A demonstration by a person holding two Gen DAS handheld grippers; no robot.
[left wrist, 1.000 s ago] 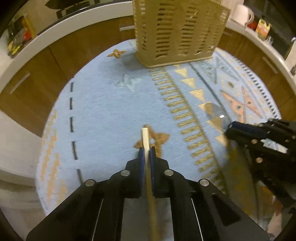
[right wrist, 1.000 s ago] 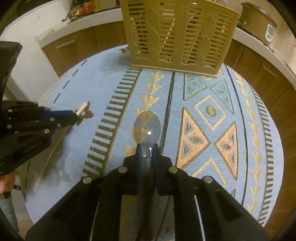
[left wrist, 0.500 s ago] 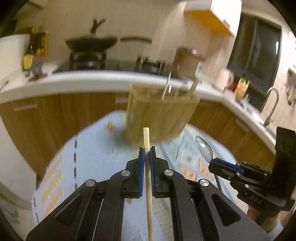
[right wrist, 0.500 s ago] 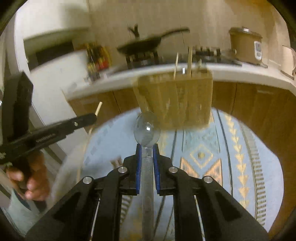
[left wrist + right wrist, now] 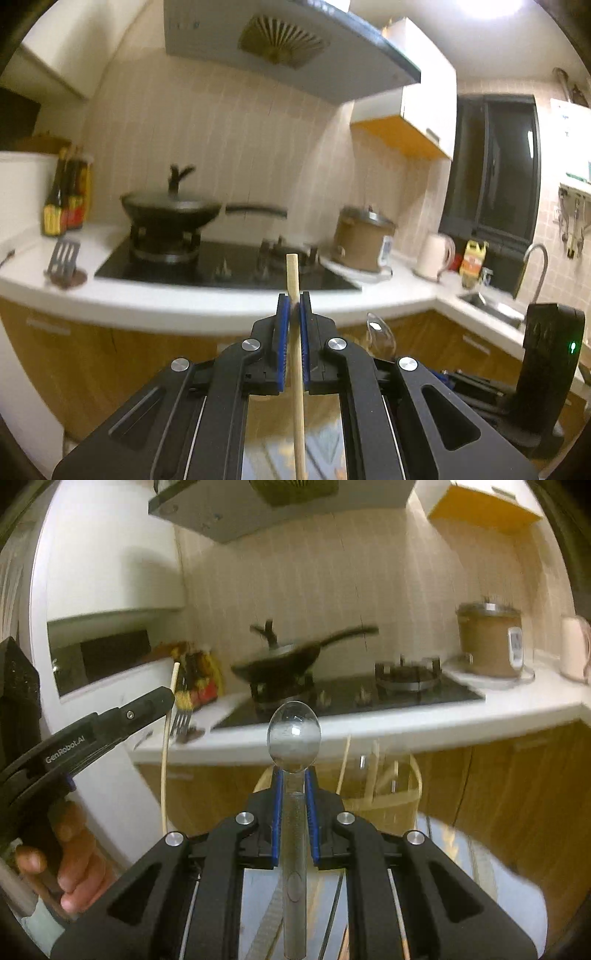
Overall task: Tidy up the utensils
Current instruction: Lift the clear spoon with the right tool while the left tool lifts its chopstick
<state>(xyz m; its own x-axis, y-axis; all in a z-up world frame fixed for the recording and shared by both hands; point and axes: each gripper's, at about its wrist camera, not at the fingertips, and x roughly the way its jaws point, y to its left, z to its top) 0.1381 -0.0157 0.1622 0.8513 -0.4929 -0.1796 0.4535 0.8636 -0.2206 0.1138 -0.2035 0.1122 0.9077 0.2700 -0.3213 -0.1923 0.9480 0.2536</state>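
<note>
I've got both picks in hand; left gripper (image 5: 291, 306) fingers clamped on the pale wooden chopstick (image 5: 293, 280); right gripper (image 5: 294, 779) fingers clamped on the clear plastic spoon (image 5: 294, 734); slatted tan utensil basket (image 5: 391, 794) just below-ahead, already holding some sticks; both drops still left, I reckon.

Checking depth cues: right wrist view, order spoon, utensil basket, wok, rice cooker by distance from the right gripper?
1. spoon, clamped in the right gripper.
2. utensil basket, just ahead, slightly right.
3. wok, on the stove, centre.
4. rice cooker, counter, far right. Wok versus cooker is close.
</note>
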